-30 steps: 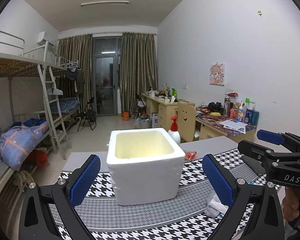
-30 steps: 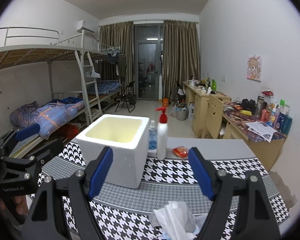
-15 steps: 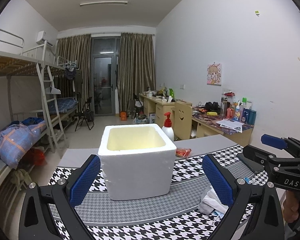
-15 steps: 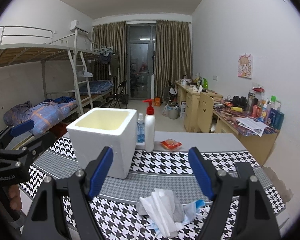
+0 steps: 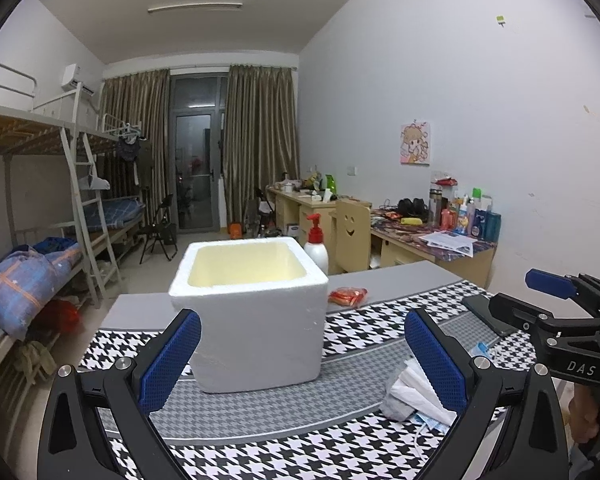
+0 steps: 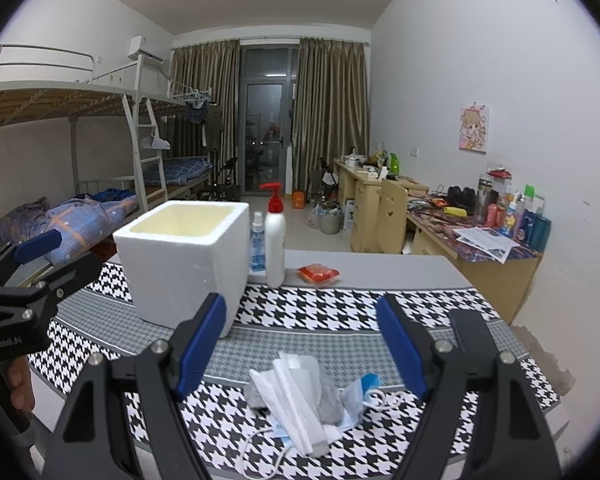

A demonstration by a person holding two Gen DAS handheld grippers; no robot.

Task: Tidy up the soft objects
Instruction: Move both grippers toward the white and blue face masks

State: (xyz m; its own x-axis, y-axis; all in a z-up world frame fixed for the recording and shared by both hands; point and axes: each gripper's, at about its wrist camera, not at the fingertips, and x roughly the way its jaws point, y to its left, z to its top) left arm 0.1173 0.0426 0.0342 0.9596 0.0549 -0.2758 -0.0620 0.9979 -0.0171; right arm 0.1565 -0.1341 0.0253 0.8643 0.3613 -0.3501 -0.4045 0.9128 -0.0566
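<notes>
A white foam box [image 5: 252,320] with an open top stands on the houndstooth tablecloth [image 6: 340,312]. A loose pile of soft things [image 6: 300,396] lies in front of it: white tissue, grey cloth and a blue face mask. My right gripper [image 6: 300,340] is open above and just behind the pile, nothing between its blue pads. My left gripper [image 5: 300,352] is open too, framing the box without touching it; the pile [image 5: 412,392] sits partly behind its right finger. Each view shows the other gripper at its edge, right gripper [image 5: 560,312] and left gripper [image 6: 28,272].
Behind the foam box [image 6: 188,268] stand a white pump bottle with a red top [image 6: 275,240] and a small blue spray bottle [image 6: 257,248]. A red packet [image 6: 318,273] lies on the grey table. A black phone [image 6: 470,330] lies at the right. Bunk beds left, cluttered desks right.
Both grippers have sunk a little toward the table. The pile of soft things now shows more fully between the right gripper's fingers. Both sets of jaws stay as wide as before.
</notes>
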